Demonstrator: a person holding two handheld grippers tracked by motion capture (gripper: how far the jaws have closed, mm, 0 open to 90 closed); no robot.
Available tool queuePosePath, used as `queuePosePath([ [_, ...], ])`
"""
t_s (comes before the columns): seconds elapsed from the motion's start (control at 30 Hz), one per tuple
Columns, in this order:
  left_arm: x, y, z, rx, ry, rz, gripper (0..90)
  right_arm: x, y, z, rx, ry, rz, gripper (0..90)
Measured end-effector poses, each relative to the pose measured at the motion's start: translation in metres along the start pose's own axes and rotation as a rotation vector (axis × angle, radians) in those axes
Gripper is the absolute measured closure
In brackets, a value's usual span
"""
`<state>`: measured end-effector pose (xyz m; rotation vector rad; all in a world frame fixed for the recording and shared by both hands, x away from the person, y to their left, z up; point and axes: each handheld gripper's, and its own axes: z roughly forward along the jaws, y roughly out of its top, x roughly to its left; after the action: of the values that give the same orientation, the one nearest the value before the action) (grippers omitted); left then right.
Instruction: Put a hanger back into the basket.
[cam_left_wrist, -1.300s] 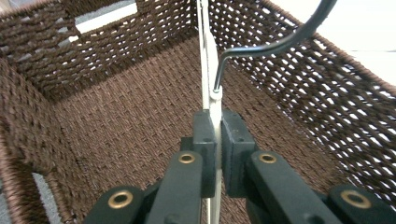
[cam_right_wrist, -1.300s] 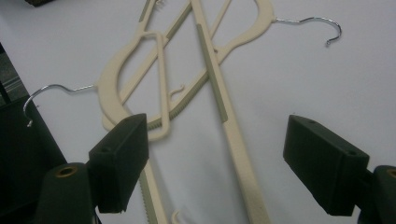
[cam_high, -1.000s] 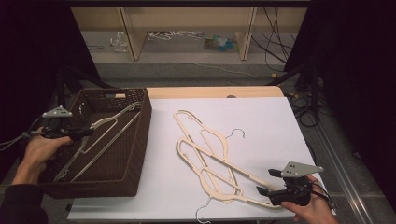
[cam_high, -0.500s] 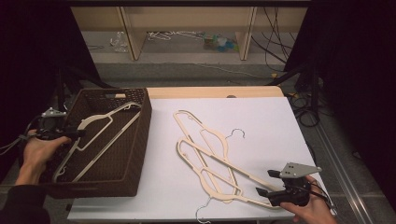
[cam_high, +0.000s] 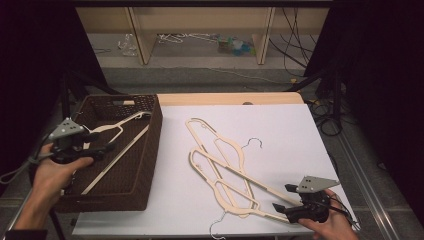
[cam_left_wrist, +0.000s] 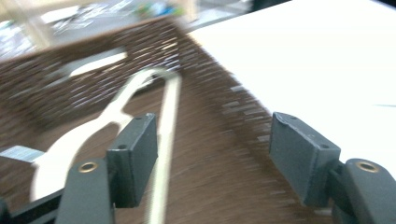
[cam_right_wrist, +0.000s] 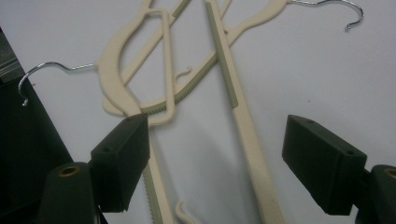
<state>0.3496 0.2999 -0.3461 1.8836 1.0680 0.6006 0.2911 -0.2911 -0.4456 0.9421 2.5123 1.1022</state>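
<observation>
- Left gripper (cam_high: 107, 148) sits over the dark brown woven basket (cam_high: 150, 150), and its jaws have just been opening with nothing between the pads. One cream plastic hanger (cam_high: 117, 131) is lying in the basket, leaning up on the far wall.
- Right gripper (cam_high: 280, 197) hovers wide open at the near right corner of the white table (cam_high: 300, 135), one long arm of the cream hangers still on the table (cam_high: 225, 170) running between its pads but not pinched.
- What could go sideways, I reckon: those table hangers are crossed and tucked into each other, so grabbing one arm may well drag its neighbour along, or a thin wire hook (cam_high: 256, 142) could snag.
- The near hook (cam_high: 217, 231) hangs right at the table edge, so a sloppy pull could tip that hanger off.
- The basket wall stands between pile and drop spot, needs clearing.
- Shelving and loose cables behind, well apart.
</observation>
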Motion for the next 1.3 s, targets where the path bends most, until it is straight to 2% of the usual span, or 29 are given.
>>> queuePosePath([
  [0.03, 0.000, 0.000, 0.000, 0.000, 0.000, 0.000, 32.1, 0.000, 0.000, 0.000, 0.006, -0.002, 0.015, 24.5],
  [0.07, -0.023, 0.003, 0.000, -0.023, -0.059, 0.026, 31.7, 0.000, -0.001, 0.001, 0.006, -0.001, 0.005, 24.5],
  [0.1, -0.034, 0.003, 0.000, -0.040, -0.082, 0.031, 31.3, 0.000, -0.001, 0.002, 0.009, -0.001, 0.005, 24.7],
  [0.13, -0.034, 0.003, 0.000, -0.040, -0.082, 0.031, 31.0, 0.000, -0.002, 0.002, 0.009, 0.001, 0.009, 24.8],
  [0.17, -0.055, 0.005, 0.002, -0.089, -0.150, 0.058, 30.8, -0.001, -0.002, 0.002, 0.011, 0.004, 0.014, 24.8],
  [0.2, -0.062, 0.005, 0.003, -0.102, -0.168, 0.069, 30.5, -0.001, -0.002, 0.002, 0.007, 0.004, 0.008, 24.8],
  [0.23, -0.062, 0.005, 0.003, -0.102, -0.168, 0.069, 30.2, -0.001, -0.002, 0.002, 0.007, 0.004, 0.008, 24.8],
  [0.27, -0.083, 0.005, 0.006, -0.101, -0.201, 0.076, 29.9, -0.002, -0.002, 0.002, 0.005, 0.006, 0.015, 24.8],
  [0.3, -0.093, 0.004, 0.008, -0.096, -0.215, 0.091, 29.6, -0.002, -0.003, 0.002, 0.005, 0.004, 0.016, 24.7],
  [0.33, -0.093, 0.004, 0.008, -0.096, -0.215, 0.091, 29.2, -0.003, -0.004, 0.003, 0.003, 0.005, 0.010, 24.7],
  [0.37, -0.109, 0.004, 0.013, -0.097, -0.230, 0.129, 28.5, -0.003, -0.005, 0.003, 0.005, 0.005, 0.019, 24.7],
  [0.43, -0.124, 0.003, 0.017, -0.106, -0.255, 0.125, 27.8, -0.003, -0.005, 0.003, 0.001, 0.000, 0.023, 24.6],
  [0.47, -0.124, 0.003, 0.017, -0.106, -0.255, 0.125, 27.1, -0.004, -0.006, 0.003, 0.003, 0.004, 0.023, 24.5],
  [0.5, -0.138, -0.001, 0.021, -0.112, -0.270, 0.124, 26.6, -0.004, -0.006, 0.002, 0.001, 0.003, 0.025, 24.4],
  [0.57, -0.151, -0.006, 0.025, -0.111, -0.267, 0.155, 24.4, -0.003, -0.006, 0.002, 0.000, -0.004, 0.024, 24.2],
  [0.6, -0.156, -0.009, 0.027, -0.118, -0.275, 0.155, 23.8, -0.003, -0.005, 0.002, 0.000, -0.004, 0.023, 24.2],
  [0.63, -0.156, -0.009, 0.027, -0.118, -0.275, 0.155, 23.5, -0.002, -0.005, 0.002, 0.001, -0.004, 0.024, 24.2],
  [0.67, -0.162, -0.014, 0.029, -0.134, -0.298, 0.154, 22.7, -0.001, -0.004, 0.002, -0.005, -0.007, 0.022, 24.2],
  [0.7, -0.168, -0.021, 0.032, -0.144, -0.299, 0.148, 21.9, 0.000, -0.004, 0.002, -0.004, -0.008, 0.019, 24.2],
  [0.73, -0.168, -0.021, 0.032, -0.144, -0.299, 0.148, 21.3, 0.000, -0.004, 0.002, -0.007, -0.009, 0.012, 24.2],
  [0.8, -0.178, -0.036, 0.041, -0.130, -0.316, 0.125, 21.5, 0.000, -0.003, 0.003, -0.006, -0.003, 0.009, 24.1],
  [0.87, -0.180, -0.041, 0.045, -0.128, -0.320, 0.139, 21.6, 0.000, -0.003, 0.003, -0.005, -0.005, 0.013, 24.2],
  [0.9, -0.183, -0.046, 0.048, -0.126, -0.335, 0.120, 21.3, -0.001, -0.004, 0.004, -0.004, 0.000, 0.008, 24.1],
  [0.97, -0.189, -0.054, 0.056, -0.122, -0.346, 0.112, 21.0, -0.001, -0.004, 0.004, 0.002, 0.002, 0.019, 24.1],
  [1.03, -0.191, -0.059, 0.063, -0.104, -0.366, 0.135, 20.3, -0.001, -0.005, 0.004, 0.000, -0.005, 0.019, 24.1],
  [1.17, -0.193, -0.067, 0.070, -0.101, -0.361, 0.130, 18.6, -0.001, -0.006, 0.002, -0.002, -0.008, 0.020, 24.1],
  [1.2, -0.194, -0.069, 0.071, -0.108, -0.357, 0.145, 18.6, -0.001, -0.006, 0.001, -0.002, -0.007, 0.019, 24.1],
  [1.3, -0.193, -0.074, 0.072, -0.102, -0.345, 0.142, 17.7, -0.002, -0.006, 0.002, 0.004, -0.011, 0.024, 24.0],
])
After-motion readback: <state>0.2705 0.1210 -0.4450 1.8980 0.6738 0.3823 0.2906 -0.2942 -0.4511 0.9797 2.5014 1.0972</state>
